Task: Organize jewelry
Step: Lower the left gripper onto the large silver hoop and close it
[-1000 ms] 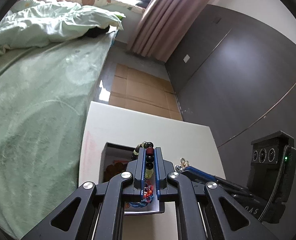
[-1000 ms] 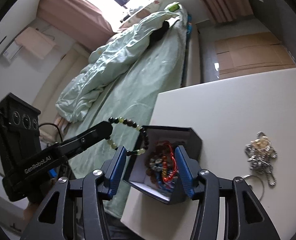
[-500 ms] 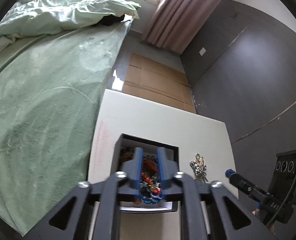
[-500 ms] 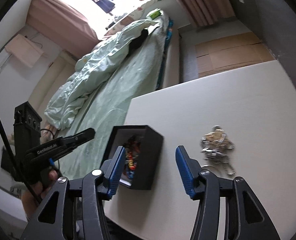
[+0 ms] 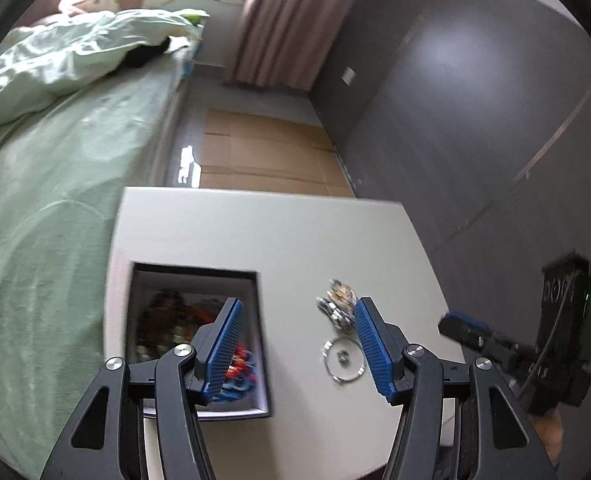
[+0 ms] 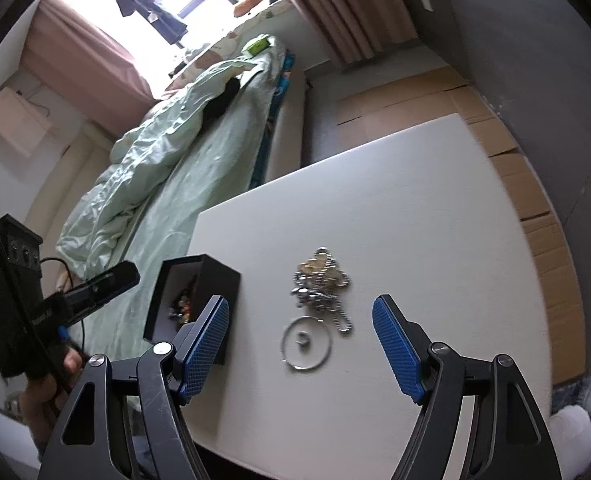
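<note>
**Both claws released above the table, jewellery half sorted**

Broadly, a pale green bed point(image 6: 143, 184) fills the nine-to-eleven o'clock part of the right wrist view, with flattened brown cardboard point(image 5: 255, 152) on the floor beyond the white rectangular tabletop point(image 5: 255, 232). On the tabletop, a small black open box with a white lining point(image 5: 197, 280) sits toward the bed-side edge; beaded bracelets in red, blue and dark tones point(image 5: 183, 328) lie inside it, blurred. At three o'clock of the box, well apart from it, lies a tangled silver chain necklace with a pale gold pendant point(image 6: 321, 280), and just beside that, at its six o'clock, a thin silver hoop point(image 6: 306, 344) ringing a tiny silver stud point(image 6: 302, 338).

The left gripper point(image 5: 295, 344) hangs released, blue pads apart; its jaws have just been opening and nothing is between them. The right gripper point(image 6: 300, 350) is likewise released, jaws just widened, empty, with the hoop on the table below the gap.
</note>
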The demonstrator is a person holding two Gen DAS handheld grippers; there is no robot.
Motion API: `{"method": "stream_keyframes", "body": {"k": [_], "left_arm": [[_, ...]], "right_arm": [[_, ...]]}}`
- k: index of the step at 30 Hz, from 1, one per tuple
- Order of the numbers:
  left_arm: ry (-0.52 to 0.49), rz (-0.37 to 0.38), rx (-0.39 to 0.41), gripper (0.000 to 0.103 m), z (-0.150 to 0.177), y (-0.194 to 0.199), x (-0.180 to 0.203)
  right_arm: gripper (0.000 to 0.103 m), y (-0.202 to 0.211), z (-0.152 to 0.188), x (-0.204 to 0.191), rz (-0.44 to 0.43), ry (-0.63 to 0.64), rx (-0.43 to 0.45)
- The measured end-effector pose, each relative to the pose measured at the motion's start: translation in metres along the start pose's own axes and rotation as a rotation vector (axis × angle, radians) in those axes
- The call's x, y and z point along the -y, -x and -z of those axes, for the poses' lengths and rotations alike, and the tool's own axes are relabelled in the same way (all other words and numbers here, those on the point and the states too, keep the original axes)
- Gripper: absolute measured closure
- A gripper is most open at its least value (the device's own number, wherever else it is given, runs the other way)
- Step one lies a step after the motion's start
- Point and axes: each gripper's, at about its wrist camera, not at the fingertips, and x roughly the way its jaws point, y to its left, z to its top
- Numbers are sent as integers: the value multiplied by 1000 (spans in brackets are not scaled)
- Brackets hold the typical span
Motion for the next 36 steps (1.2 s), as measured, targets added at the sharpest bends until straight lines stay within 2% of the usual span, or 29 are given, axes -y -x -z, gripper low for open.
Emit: {"method": "stream_keyframes", "body": {"k": [6, 13, 16, 22, 27, 30, 36], "left_arm": [[-97, -8, -77, 44, 13, -26, 32], [-163, -30, -163, 43, 29, -57, 53], [-183, -36, -186, 36, 33, -68, 60], [-208, -63, -248, 36, 42, -96, 69], [-232, -102, -276, 36, 48, -113, 74], [-276, -187, -262, 36, 52, -119, 76], [-279, -194, -272, 36, 56, -126, 75]], "right_arm": [[28, 8, 0, 15, 26, -21, 8], [28, 22, 1, 31, 43, -40, 24], [28, 26, 2, 39, 62, -46, 18], [28, 23, 8, 55, 146, -34, -27], [28, 26, 9, 72, 184, -43, -40], [28, 30, 9, 78, 185, -54, -38], [28, 35, 9, 84, 177, -64, -28]]}}
